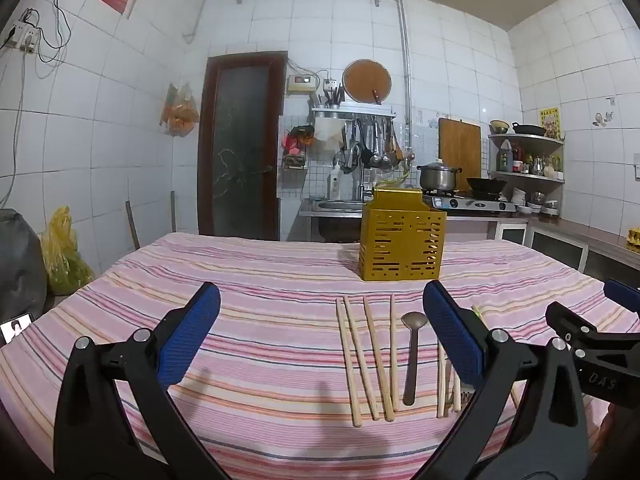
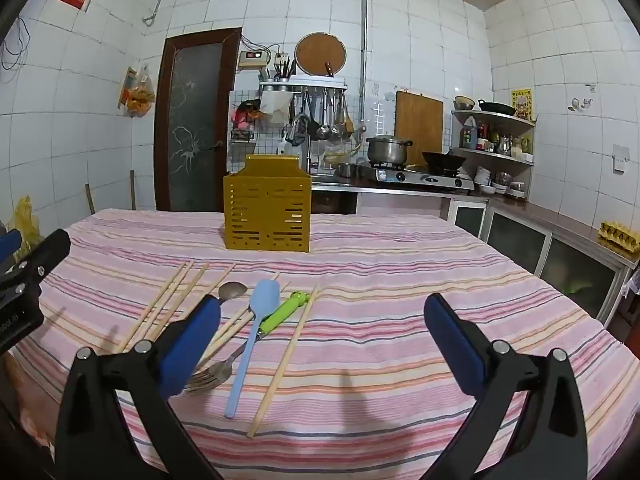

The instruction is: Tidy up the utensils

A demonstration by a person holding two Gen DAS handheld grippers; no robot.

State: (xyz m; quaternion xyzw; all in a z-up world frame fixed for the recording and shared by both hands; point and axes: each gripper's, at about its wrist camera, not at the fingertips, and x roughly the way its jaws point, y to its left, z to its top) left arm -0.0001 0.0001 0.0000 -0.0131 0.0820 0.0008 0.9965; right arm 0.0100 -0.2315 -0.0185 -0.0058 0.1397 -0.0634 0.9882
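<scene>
The right finger of the left claw hides some utensils. Both it and the right claw gape wide, holding nothing. Chopsticks lie before the yellow holder on the bench.

"DAS" on right tool

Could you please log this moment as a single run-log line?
left gripper: open, empty | right gripper: open, empty | chopsticks, spoon, fork, blue spatula on table | yellow holder: upright
</scene>
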